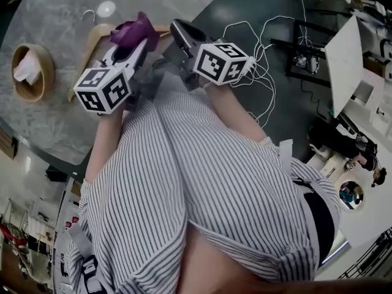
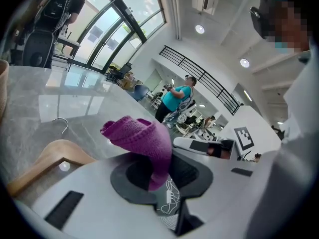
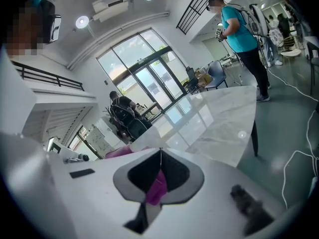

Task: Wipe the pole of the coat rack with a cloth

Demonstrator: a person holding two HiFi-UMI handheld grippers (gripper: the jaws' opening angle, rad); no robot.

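Note:
A purple knitted cloth [image 1: 132,32] sticks out past the jaws of my left gripper [image 1: 142,41], which is shut on it above the marble table. In the left gripper view the cloth [image 2: 142,138] bunches up over the left gripper [image 2: 157,171] and hangs down between its pads. My right gripper [image 1: 179,30] sits close beside it on the right, jaws together. In the right gripper view a purple strip of cloth [image 3: 157,187] lies pinched between the pads of the right gripper [image 3: 160,156]. No coat rack pole shows in any view.
A wooden hanger [image 1: 92,41] lies on the round marble table [image 1: 55,121], with a wooden bowl [image 1: 29,72] of white tissue at its left. White cables [image 1: 263,72] trail over the dark floor to the right. A person in a teal shirt [image 3: 239,29] stands further off.

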